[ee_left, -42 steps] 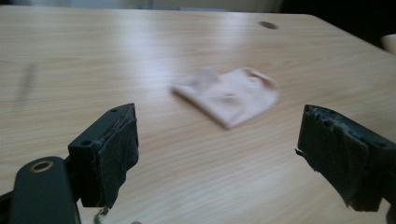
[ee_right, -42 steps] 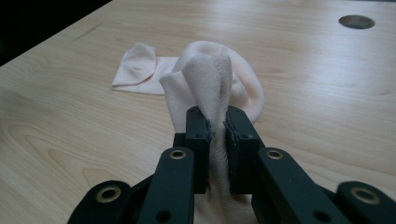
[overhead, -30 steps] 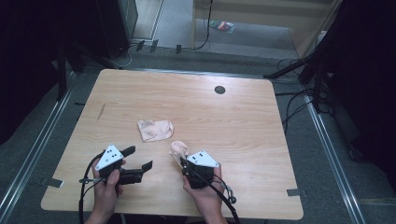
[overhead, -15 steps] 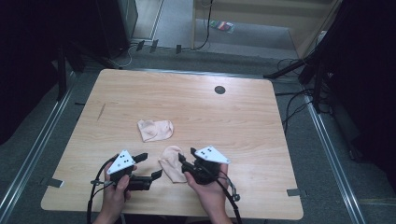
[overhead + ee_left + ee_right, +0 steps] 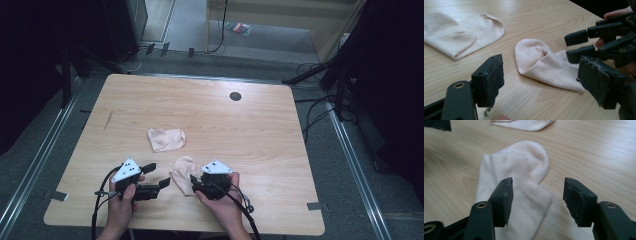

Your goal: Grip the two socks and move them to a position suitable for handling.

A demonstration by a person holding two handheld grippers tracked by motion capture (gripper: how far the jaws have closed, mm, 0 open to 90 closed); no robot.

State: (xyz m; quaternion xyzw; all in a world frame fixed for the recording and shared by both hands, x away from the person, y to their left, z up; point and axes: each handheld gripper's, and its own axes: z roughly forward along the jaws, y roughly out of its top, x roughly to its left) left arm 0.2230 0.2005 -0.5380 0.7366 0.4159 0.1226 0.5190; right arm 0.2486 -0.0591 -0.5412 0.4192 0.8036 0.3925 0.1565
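A light wooden table (image 5: 260, 125) with a small dark round grommet (image 5: 235, 96) is being lit from above, while the surroundings are being left pretty dark. Grey carpeted floor (image 5: 350, 170) is being crossed by black cables (image 5: 315, 107), and metal rails (image 5: 30, 175) are being run alongside.

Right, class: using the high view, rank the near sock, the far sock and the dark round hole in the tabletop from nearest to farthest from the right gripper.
1. The near sock, lying just left of the right gripper, by its open jaws.
2. The far sock, farther up the table and to the left.
3. The dark round hole, near the table's far edge.
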